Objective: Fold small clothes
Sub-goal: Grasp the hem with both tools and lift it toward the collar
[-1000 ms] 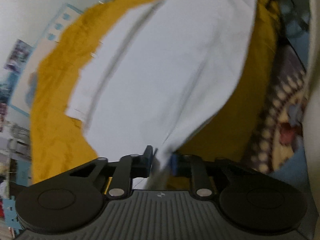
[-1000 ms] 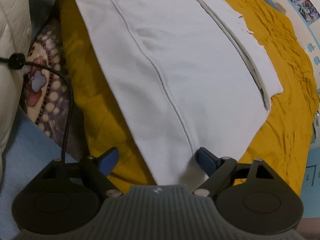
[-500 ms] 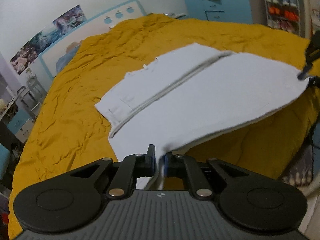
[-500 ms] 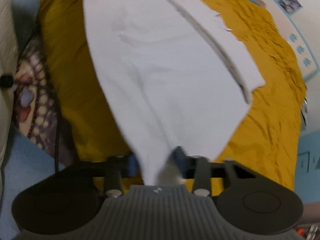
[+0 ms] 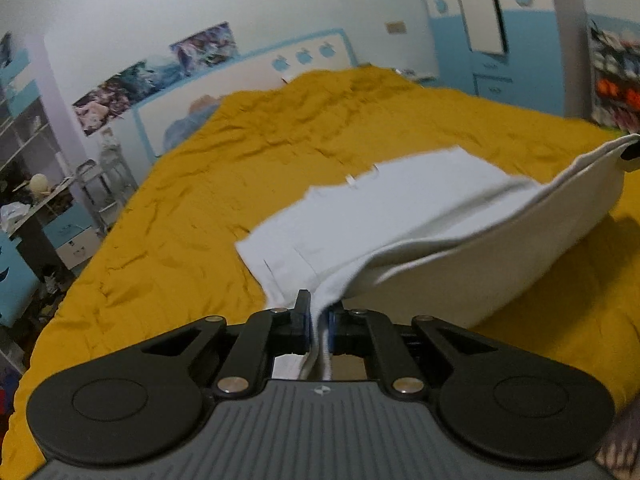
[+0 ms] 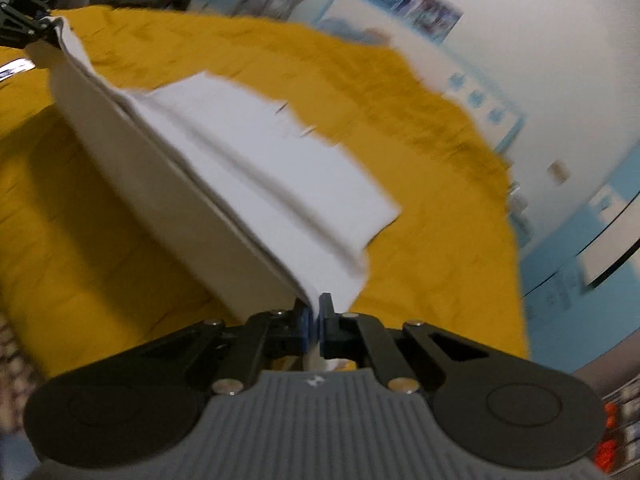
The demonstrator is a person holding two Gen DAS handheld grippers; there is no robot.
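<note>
Left wrist: my left tongs [image 5: 319, 322] pinch the white garment [image 5: 400, 216] | right tongs [image 6: 313, 322] just clamped its other corner | far part on the bed [image 5: 200, 208]

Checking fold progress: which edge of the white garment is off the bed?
The near edge of the white garment, pinched by the left claw and right claw; the far edge lies flat on the yellow bedspread.

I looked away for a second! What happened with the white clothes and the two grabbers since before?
The right gripper, wide open a second ago, has just been closing and now pinches a corner of the white garment. The left gripper kept its hold on the other near corner. Both lifted the near edge off the yellow bedspread. The garment's far part still lies flat on it.
</note>
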